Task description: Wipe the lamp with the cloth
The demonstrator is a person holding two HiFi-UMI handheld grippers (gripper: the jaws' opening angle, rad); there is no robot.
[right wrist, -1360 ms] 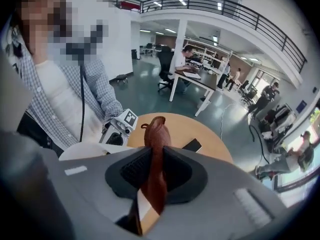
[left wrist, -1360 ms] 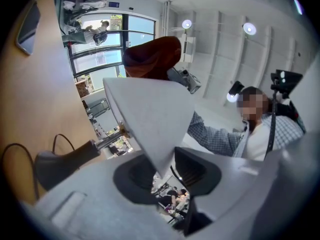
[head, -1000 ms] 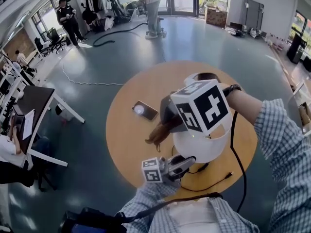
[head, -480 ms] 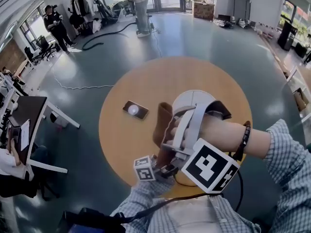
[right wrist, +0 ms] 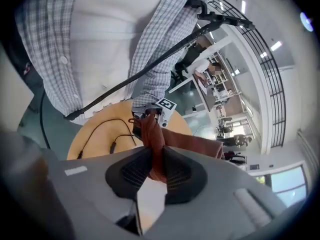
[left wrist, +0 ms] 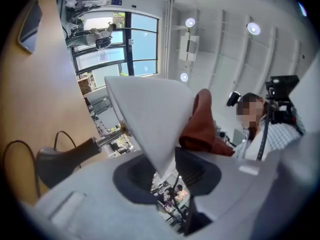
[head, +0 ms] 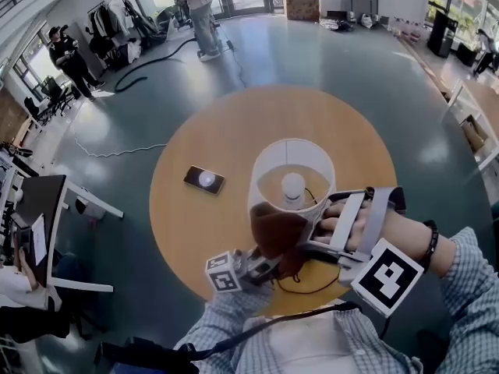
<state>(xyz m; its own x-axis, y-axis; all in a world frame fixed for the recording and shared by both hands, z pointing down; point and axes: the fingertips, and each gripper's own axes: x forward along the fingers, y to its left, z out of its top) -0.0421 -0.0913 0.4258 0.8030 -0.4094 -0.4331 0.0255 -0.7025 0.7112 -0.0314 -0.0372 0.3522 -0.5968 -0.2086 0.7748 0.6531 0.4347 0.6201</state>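
On the round wooden table point(head: 210, 131) stands the white lamp point(head: 321, 166); its open shade holds a bulb point(head: 293, 184); the left gripper point(head: 271, 265) pinches the shade's lower rim; the right gripper point(head: 302, 244) is clamped on the rust cloth point(head: 274, 232) at the shade's near side; seen from above, the lamp's base is hidden.

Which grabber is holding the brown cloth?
The right gripper: its jaws are pinched shut on the brown cloth. The left gripper has no cloth; its jaws hold the edge of the white lamp shade instead.

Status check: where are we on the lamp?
Left gripper shut on shade rim. Right gripper shut on cloth, at shade's near side. Phone well clear.
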